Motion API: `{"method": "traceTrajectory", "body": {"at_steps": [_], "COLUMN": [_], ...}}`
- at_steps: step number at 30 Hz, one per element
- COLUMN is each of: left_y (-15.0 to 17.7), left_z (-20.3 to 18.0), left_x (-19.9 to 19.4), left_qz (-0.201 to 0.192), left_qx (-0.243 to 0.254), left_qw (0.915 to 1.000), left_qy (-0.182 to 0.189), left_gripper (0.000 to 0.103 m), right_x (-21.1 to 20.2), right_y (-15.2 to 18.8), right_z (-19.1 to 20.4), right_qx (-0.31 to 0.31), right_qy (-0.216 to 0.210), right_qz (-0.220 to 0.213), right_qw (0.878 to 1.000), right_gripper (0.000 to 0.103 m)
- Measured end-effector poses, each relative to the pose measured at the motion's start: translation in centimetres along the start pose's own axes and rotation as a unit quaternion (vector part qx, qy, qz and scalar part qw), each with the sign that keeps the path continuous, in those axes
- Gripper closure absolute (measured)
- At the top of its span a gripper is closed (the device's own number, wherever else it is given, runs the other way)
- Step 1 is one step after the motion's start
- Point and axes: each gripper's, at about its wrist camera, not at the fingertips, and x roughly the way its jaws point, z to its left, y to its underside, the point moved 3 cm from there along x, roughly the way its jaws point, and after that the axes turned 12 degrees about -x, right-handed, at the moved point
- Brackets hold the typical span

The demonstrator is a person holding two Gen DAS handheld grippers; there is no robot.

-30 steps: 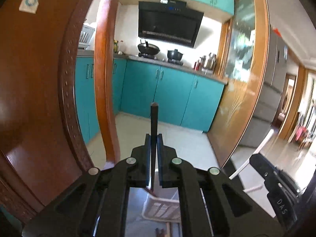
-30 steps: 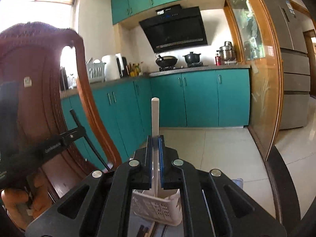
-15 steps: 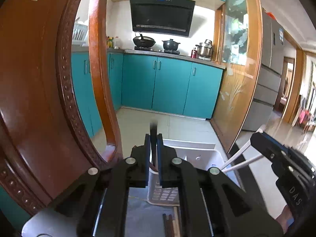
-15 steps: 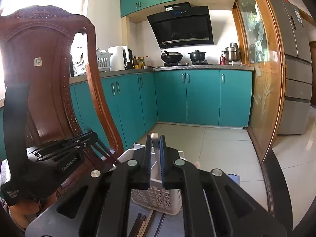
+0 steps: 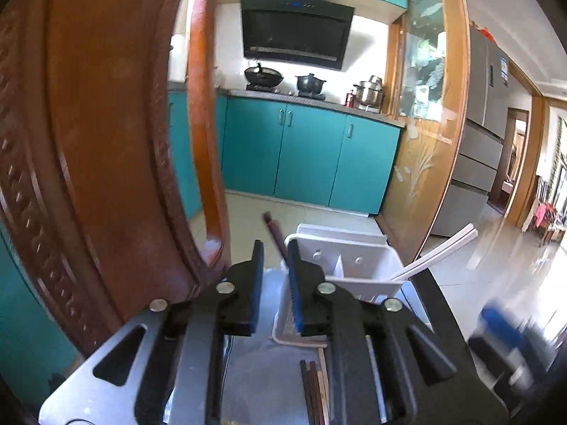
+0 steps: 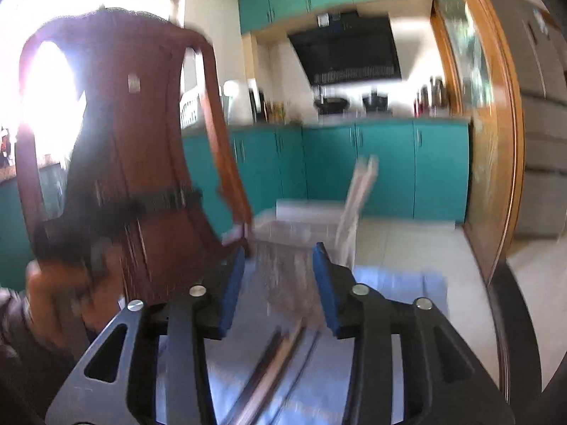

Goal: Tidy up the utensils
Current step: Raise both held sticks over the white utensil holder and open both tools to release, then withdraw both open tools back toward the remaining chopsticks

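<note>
Two chopsticks are loose now: my left gripper (image 5: 275, 265) has just been opening, its jaws narrowly apart, and the dark brown wooden chopstick (image 5: 274, 235) leans between them into the white perforated plastic utensil basket (image 5: 354, 265). My right gripper (image 6: 280, 272) has just been opening too, moderately wide on nothing, the white plastic chopsticks (image 6: 358, 198) standing in that basket beyond it.
</note>
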Motion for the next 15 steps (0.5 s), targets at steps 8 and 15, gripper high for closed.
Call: {"method": "traceTrajectory", "body": {"at_steps": [8, 15], "left_y": [2.2, 3.3], "left_z": [1.9, 2.2], "left_x": [0.1, 0.1], "left_qz": [0.035, 0.049], "left_qx": [-0.009, 0.003], "left_qw": [0.9988, 0.9973], "left_qy": [-0.032, -0.054], "left_gripper": [0.076, 0.071], "right_x": [8.1, 10.9], "right_y": [7.9, 10.1], "right_z": [1.0, 2.6], "right_qx": [0.032, 0.009], "right_qy": [-0.017, -0.001], "right_qz": [0.256, 0.306], "right_qw": [0.966, 0.952], "right_gripper": [0.062, 0.062]}}
